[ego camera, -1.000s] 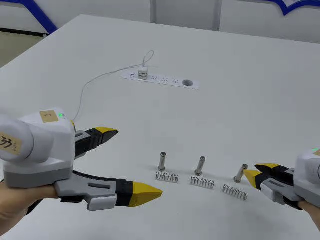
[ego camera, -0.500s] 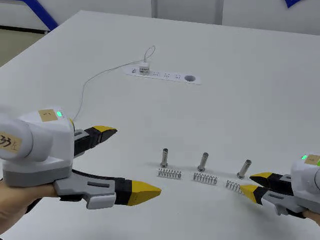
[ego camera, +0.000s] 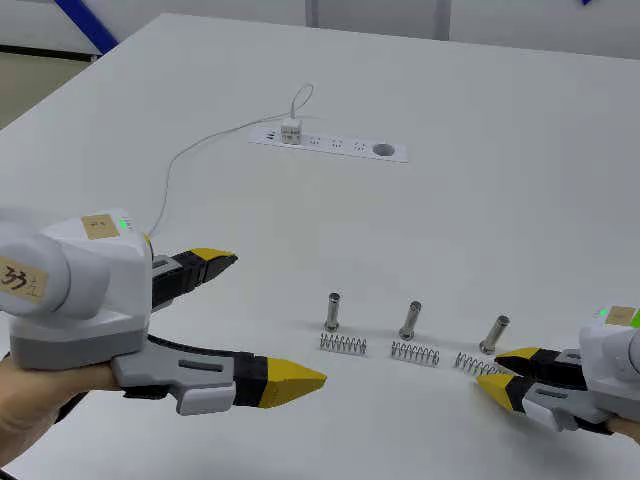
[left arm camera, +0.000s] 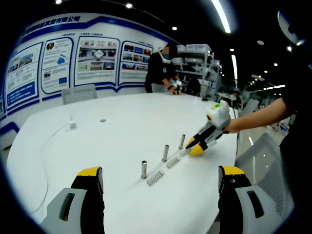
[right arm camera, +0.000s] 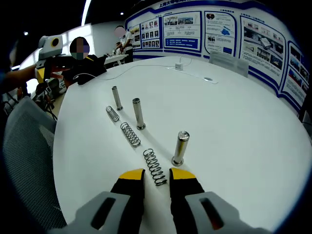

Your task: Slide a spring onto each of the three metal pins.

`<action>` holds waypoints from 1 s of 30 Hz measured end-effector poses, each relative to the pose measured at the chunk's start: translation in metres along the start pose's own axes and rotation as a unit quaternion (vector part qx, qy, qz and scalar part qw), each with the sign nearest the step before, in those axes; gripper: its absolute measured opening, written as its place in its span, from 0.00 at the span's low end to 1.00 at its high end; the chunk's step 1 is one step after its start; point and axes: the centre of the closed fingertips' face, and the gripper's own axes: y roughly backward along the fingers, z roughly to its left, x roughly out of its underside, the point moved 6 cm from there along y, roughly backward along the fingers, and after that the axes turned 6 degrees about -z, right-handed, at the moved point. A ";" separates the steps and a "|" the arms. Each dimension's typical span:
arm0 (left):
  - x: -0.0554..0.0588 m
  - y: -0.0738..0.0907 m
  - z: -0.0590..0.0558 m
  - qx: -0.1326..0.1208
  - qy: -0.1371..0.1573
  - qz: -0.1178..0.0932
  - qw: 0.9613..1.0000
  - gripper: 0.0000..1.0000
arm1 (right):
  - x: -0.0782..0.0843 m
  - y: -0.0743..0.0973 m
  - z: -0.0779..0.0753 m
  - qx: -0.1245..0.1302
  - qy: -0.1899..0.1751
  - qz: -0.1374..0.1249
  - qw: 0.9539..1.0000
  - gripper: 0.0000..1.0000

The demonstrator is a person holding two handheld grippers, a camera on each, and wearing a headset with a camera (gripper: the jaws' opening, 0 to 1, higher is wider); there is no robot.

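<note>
The right gripper [right arm camera: 157,178], jaws narrowly parted, straddles the near end of the rightmost spring [right arm camera: 154,166], which lies on the bench [ego camera: 500,120] beside its upright pin [right arm camera: 179,147], apparently lining up a pinch. The left gripper [ego camera: 270,318] hovers spread wide, well clear.

Shiny metal pins [right arm camera: 180,147] and springs [right arm camera: 154,167], matt white table [ego camera: 480,120].
</note>
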 end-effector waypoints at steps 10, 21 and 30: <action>0.000 0.000 0.001 -0.002 0.001 0.000 1.000 1.00 | 0.002 -0.004 -0.001 -0.014 0.013 0.008 1.000 0.16; -0.002 -0.001 0.000 0.002 -0.001 -0.001 1.000 1.00 | 0.004 -0.005 0.002 -0.021 0.025 0.005 0.999 0.12; -0.004 0.000 -0.001 0.004 -0.003 -0.004 1.000 1.00 | 0.005 0.002 0.002 -0.006 0.037 0.017 0.999 0.11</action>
